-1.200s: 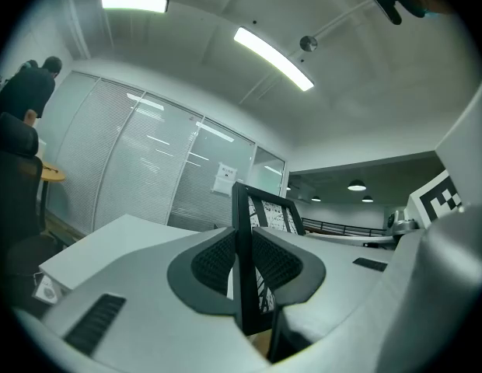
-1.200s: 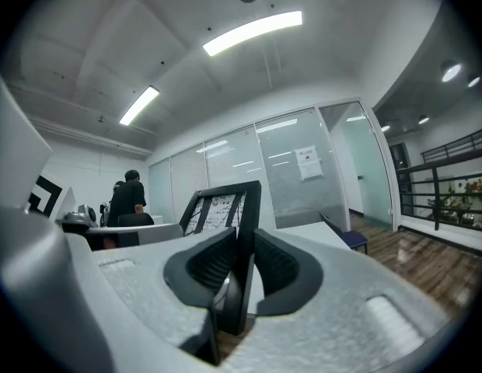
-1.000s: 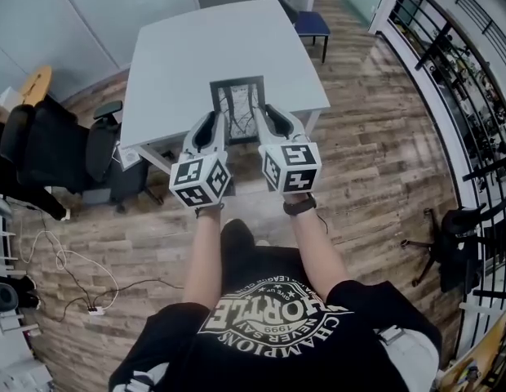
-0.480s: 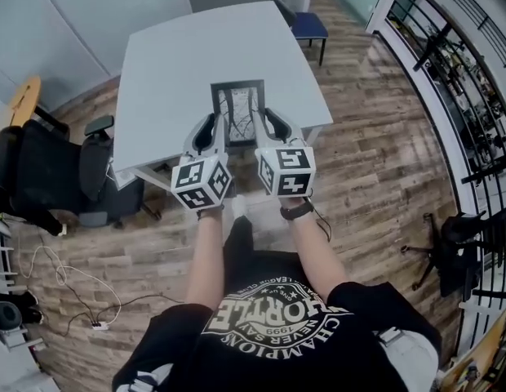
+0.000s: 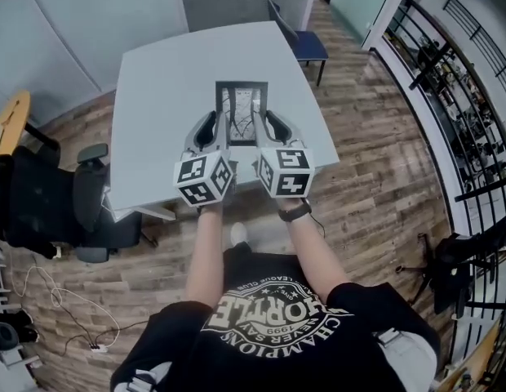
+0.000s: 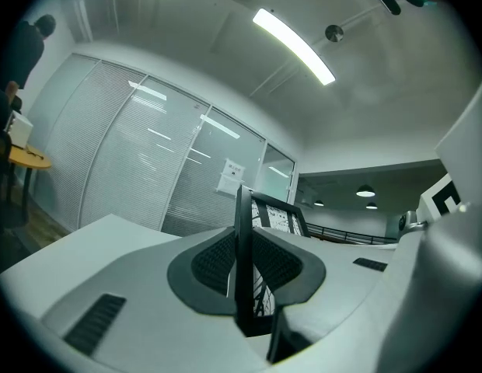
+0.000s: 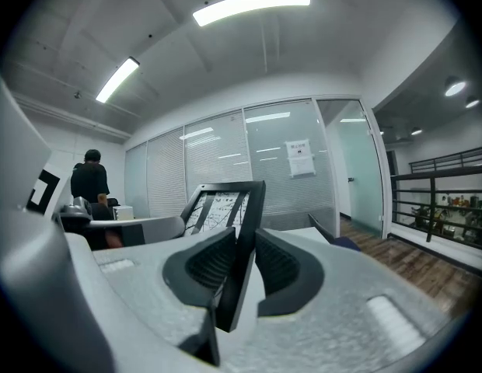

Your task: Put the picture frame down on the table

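Observation:
A black picture frame (image 5: 241, 113) with a line drawing in it hangs above the grey table (image 5: 163, 96), held by both grippers. My left gripper (image 5: 218, 131) is shut on the frame's left edge (image 6: 242, 263), and the right gripper (image 5: 262, 129) is shut on its right edge (image 7: 242, 263). In both gripper views the frame rises between the dark pads, tilted up and away from the cameras. Its lower edge is hidden between the two grippers. Whether the frame touches the table I cannot tell.
A blue chair (image 5: 302, 35) stands at the table's far right corner. Black office chairs (image 5: 49, 211) crowd the floor at the left. A railing (image 5: 465, 121) runs along the right. Cables (image 5: 57, 309) lie on the wooden floor at the lower left. A person (image 7: 89, 181) stands far off.
Both grippers have carried the frame forward, so it now hangs further over the table. The person has stepped closer to the table's near edge.

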A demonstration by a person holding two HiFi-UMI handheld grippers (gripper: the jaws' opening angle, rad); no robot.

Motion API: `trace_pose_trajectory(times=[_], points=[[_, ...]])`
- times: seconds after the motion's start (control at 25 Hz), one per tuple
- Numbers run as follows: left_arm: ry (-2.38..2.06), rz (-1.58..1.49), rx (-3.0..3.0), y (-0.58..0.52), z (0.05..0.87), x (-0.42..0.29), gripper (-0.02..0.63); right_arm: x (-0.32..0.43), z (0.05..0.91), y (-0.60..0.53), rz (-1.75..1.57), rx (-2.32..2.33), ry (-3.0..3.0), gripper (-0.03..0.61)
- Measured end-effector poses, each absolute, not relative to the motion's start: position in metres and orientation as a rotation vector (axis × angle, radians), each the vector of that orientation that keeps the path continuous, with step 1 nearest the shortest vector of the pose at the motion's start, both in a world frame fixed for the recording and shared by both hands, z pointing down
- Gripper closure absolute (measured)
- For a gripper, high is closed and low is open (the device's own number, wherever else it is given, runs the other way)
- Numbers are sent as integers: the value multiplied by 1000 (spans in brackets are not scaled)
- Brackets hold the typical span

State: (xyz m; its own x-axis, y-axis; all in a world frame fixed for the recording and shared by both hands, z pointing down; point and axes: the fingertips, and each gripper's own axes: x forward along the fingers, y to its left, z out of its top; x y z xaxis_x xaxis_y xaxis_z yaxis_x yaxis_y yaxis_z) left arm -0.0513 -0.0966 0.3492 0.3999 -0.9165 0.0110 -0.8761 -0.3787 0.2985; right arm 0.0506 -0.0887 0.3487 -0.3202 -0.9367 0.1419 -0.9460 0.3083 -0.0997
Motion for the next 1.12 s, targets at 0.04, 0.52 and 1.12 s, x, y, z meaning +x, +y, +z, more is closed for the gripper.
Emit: trace_pose_trajectory(times=[0.04,0.52,1.12], points=[[-1567,-233,2405,-111,349,-56,543,45,349,-101,248,1794,-2493,499],[-1473,-240,2375,-225,372,-92,546,7,361,-205,167,1755,-2464,495],[-1454,40,2243,-322,468,-81,548,19,462,-320,464,1581,-2416,509]])
